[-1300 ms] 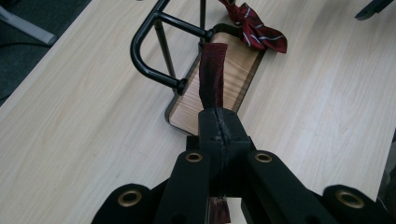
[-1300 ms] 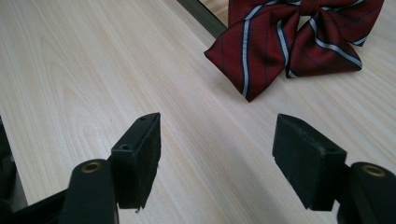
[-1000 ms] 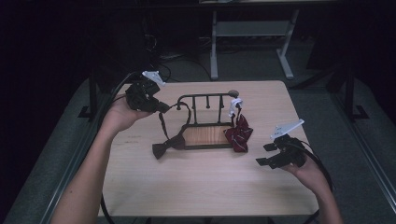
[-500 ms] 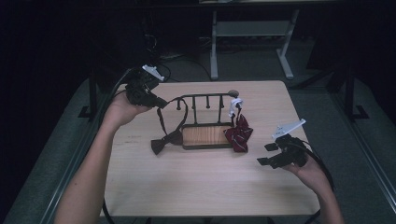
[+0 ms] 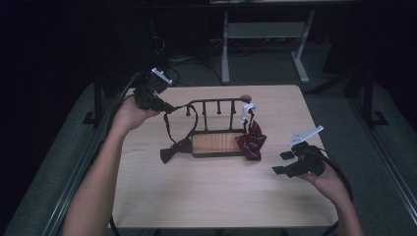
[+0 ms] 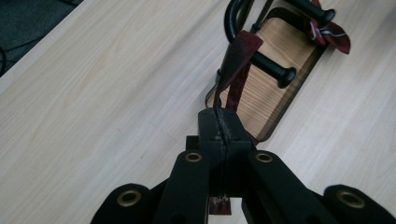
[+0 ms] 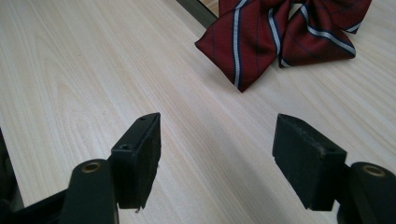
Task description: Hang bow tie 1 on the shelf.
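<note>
Now, at the left of the high view, the left gripper [image 5: 162, 104] has its jaws pinched tight on the dark red strap [image 6: 237, 70] of a bow tie [image 5: 175, 149], holding it just off the left end of a black rack [image 5: 216, 104]. From the pinch the strap runs forward and away from the jaws, loops over the rack's nearest peg [image 6: 275, 70] and drops back down toward the rack's wooden base [image 5: 219, 143]; its long axis lies almost in line with the jaws, not across them. The dark bow itself rests on the table [image 5: 206, 196] below and to the inside of that gripper, touching the base's left end.

Further right, a second bow tie, the striped red bow tie [image 7: 285, 35], hangs from a white clip [image 5: 247, 110] at the rack's right end, its lower edge on the table. The right gripper [image 5: 285, 163] rests low beside it with its jaws wide apart and nothing between them; the striped bow lies straight ahead of them and a little to their right, near but not touching.

Judged from this, the left hand is the one at work: seating or freeing the loop turns on moving along the peg's length, out past its knobbed tip.
</note>
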Demonstrator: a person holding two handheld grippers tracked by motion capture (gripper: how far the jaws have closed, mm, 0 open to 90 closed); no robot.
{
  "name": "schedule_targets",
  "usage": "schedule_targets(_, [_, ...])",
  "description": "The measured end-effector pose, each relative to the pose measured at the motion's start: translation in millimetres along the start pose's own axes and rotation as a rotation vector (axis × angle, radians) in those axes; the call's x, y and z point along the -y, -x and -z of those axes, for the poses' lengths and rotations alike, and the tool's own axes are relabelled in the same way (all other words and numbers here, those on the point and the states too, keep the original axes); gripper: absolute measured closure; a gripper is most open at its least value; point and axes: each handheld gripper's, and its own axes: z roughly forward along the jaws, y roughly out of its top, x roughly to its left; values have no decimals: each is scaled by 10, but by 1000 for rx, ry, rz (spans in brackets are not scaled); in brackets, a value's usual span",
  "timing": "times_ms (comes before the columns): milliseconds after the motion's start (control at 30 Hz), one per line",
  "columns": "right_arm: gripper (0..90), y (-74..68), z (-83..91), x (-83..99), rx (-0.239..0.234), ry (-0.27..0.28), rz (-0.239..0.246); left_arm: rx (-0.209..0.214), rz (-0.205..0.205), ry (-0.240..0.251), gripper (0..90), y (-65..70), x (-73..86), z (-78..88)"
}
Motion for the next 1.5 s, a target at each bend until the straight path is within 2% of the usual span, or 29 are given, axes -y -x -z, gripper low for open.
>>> schedule_targets(133, [322, -9, 16, 0, 3, 3, 0, -6, 14, -6, 896, -20, -7, -34])
schedule_targets(400, [322, -26, 17, -2, 8, -1, 2, -12, 9, -17, 893, -31, 1, -60])
schedule_targets(700, [322, -29, 0, -1, 8, -4, 0, -18, 22, -26, 884, -61, -20, -105])
schedule_targets(900, [322, -26, 31, 16, 11, -3, 0, -19, 10, -31, 778, -34, -23, -102])
schedule_targets(933, [322, -26, 31, 19, 12, 1, -3, -19, 19, -26, 767, -18, -18, -101])
schedule_targets(967, [322, -25, 34, 21, 12, 1, -5, -19, 8, -32, 753, -13, -14, -93])
schedule_targets(1067, [321, -11, 35, 31, 13, 2, -3, -16, 3, -24, 735, 24, 14, -83])
schedule_targets(1200, [317, 5, 27, 51, 16, -8, -12, -31, -10, -42, 699, 63, 58, -75])
schedule_targets(1267, [318, 1, 39, 51, 16, -4, -24, -24, -6, -25, 690, 80, 83, -60])
schedule_targets(1400, [317, 11, 68, 55, 21, 1, -19, -28, -2, -13, 670, 94, 127, -22])
schedule_targets(1500, [317, 16, 84, 61, 25, 9, -26, -31, -12, -8, 665, 120, 157, -1])
